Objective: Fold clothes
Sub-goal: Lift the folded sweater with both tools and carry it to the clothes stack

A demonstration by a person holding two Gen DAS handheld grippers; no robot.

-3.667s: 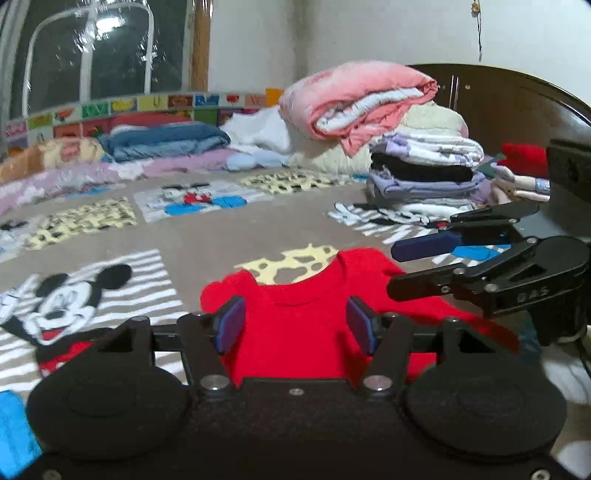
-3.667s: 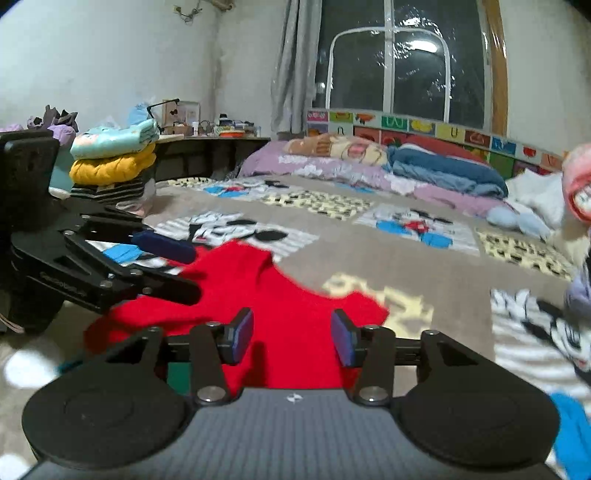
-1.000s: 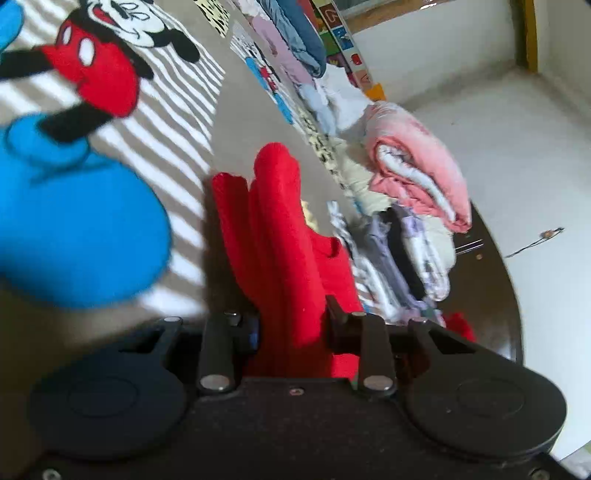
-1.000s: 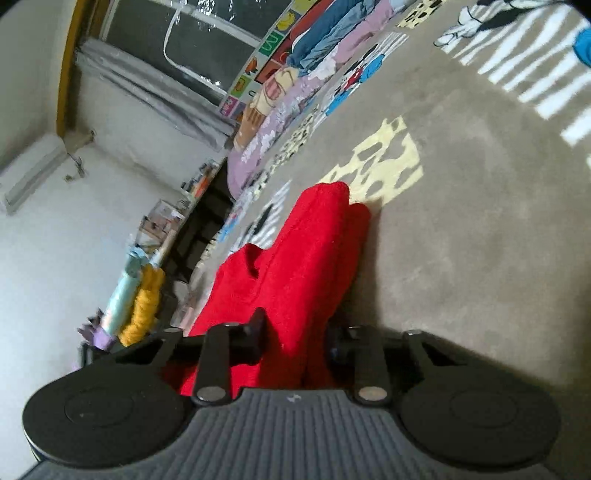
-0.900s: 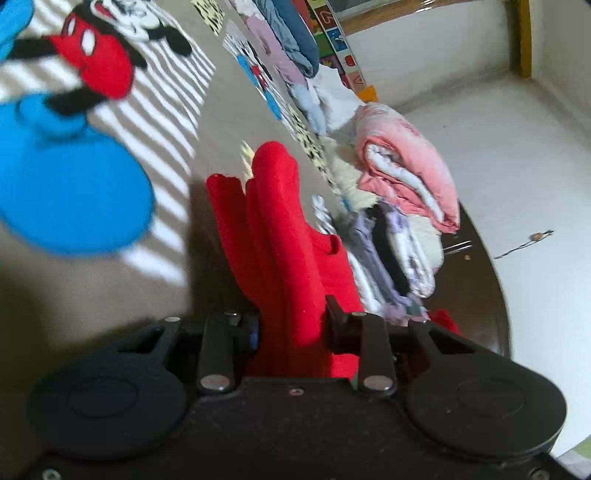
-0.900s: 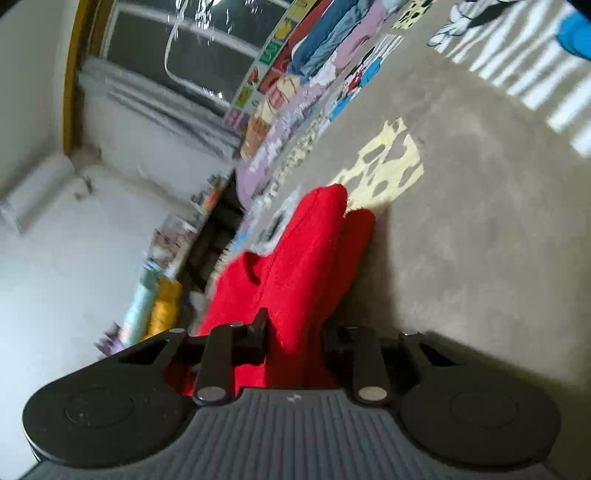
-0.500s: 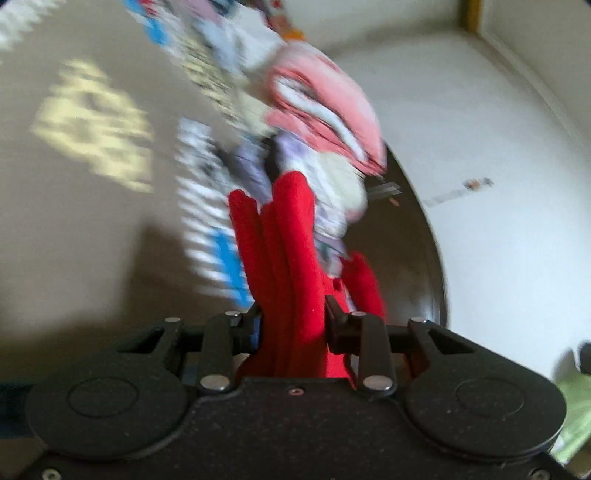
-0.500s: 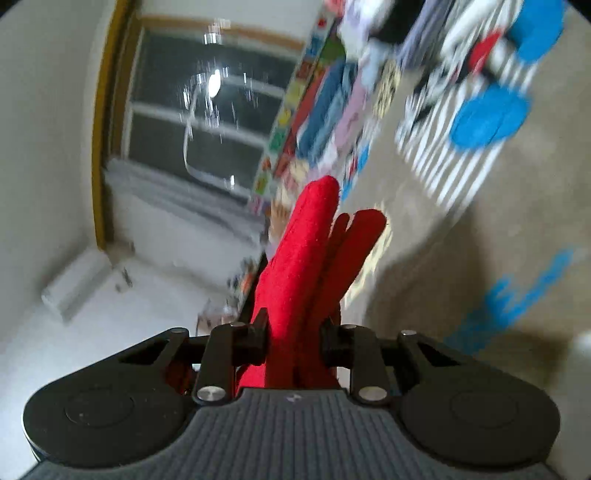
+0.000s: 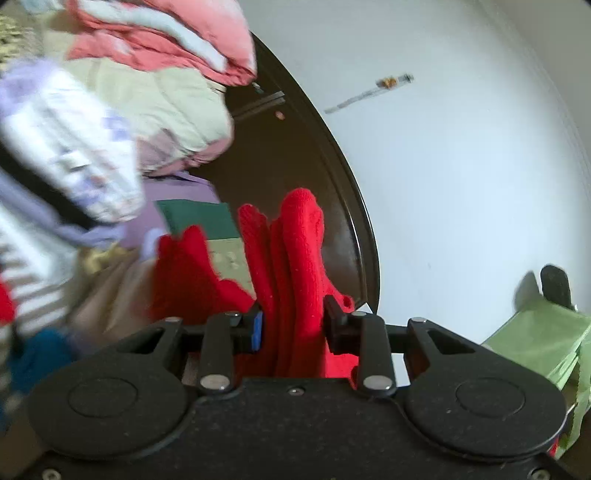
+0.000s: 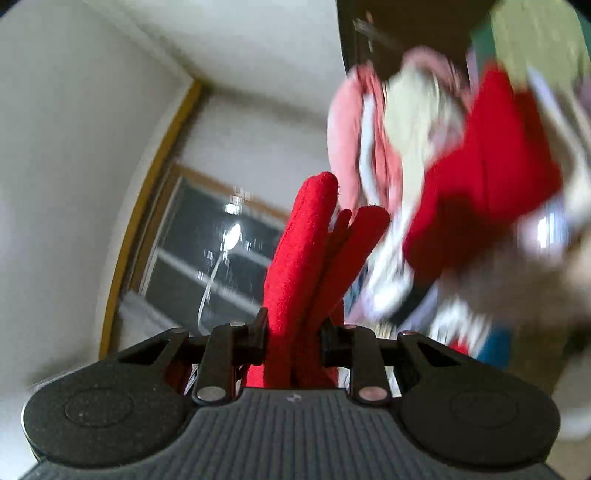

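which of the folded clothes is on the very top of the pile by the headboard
The pink garment with white trim. It lies above the cream piece and the white and lilac floral one; the red sweater is apart, held in the gripper.

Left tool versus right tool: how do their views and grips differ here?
The left tool shows a blue pad; the right tool shows only black pads. Behind the left tool are a dark headboard and the clothes pile; behind the right tool, a window and a blurred pile. Both are shut on bunched folds of the red garment.
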